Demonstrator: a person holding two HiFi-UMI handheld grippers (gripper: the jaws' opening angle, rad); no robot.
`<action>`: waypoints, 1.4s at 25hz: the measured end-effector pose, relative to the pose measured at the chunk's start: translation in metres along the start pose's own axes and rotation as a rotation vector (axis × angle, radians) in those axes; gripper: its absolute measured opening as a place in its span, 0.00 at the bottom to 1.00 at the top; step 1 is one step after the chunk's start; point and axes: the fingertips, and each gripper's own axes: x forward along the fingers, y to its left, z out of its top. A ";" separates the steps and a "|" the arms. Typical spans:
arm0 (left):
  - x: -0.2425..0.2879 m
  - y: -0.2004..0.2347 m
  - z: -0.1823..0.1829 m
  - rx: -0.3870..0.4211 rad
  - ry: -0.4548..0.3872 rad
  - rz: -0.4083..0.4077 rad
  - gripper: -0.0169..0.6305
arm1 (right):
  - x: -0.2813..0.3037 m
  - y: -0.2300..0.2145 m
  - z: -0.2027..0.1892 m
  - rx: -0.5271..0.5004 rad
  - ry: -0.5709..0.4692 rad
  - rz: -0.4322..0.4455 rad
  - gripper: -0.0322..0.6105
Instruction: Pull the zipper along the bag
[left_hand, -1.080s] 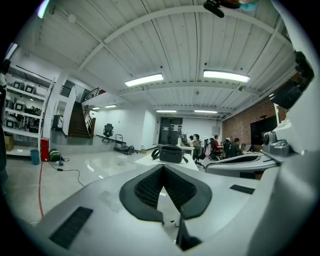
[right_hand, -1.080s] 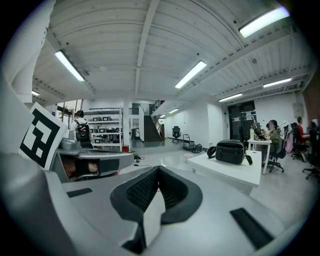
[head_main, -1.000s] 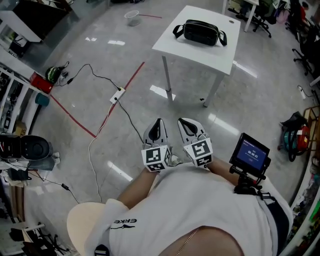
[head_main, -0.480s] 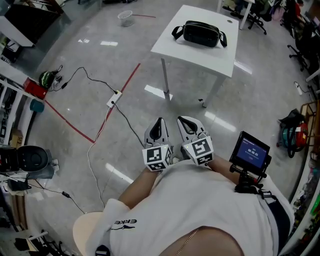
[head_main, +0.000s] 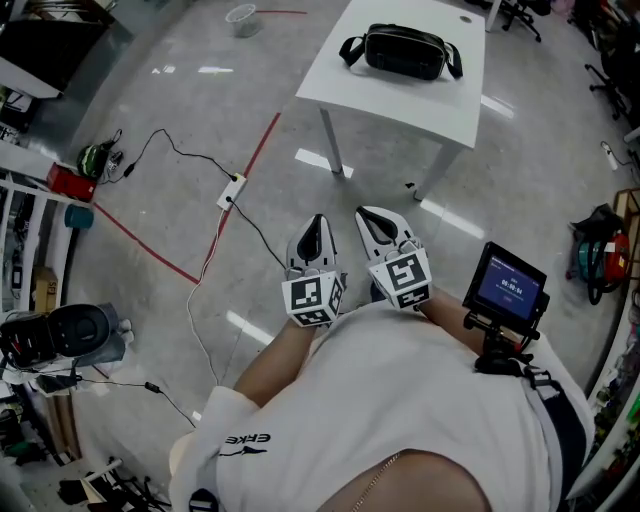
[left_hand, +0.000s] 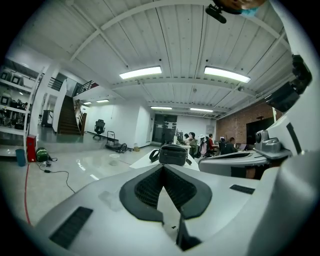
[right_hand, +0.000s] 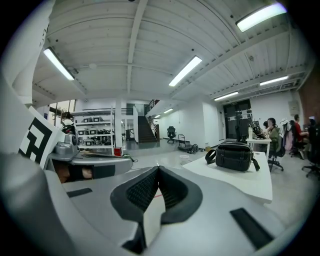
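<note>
A black bag (head_main: 405, 51) with a strap lies on a white table (head_main: 398, 100) ahead of me, well beyond reach. I hold both grippers close to my body over the floor. My left gripper (head_main: 317, 226) and right gripper (head_main: 368, 218) are side by side, both shut with nothing in them. In the left gripper view, the bag (left_hand: 172, 154) sits far off beyond the closed tips of my left gripper (left_hand: 163, 167). In the right gripper view, the bag (right_hand: 235, 155) rests on the table (right_hand: 240, 182), to the right of my right gripper (right_hand: 158, 167).
A power strip (head_main: 233, 190) with black cables and a red tape line (head_main: 252, 164) lie on the floor to the left. A small screen (head_main: 511, 284) is mounted at my right side. Shelves and gear line the left edge; office chairs stand at the far right.
The view has moved forward: the table and bag sit higher and slightly larger in the head view. Both grippers stay shut in the same place by my body.
</note>
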 end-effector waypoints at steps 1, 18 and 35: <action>0.010 0.000 0.002 0.004 0.002 -0.006 0.03 | 0.005 -0.008 0.002 0.004 -0.001 -0.004 0.06; 0.192 -0.044 0.011 0.048 0.058 -0.093 0.03 | 0.077 -0.168 0.004 0.077 0.001 -0.078 0.06; 0.330 -0.022 0.031 0.058 0.103 -0.285 0.03 | 0.156 -0.261 0.008 0.170 0.061 -0.298 0.06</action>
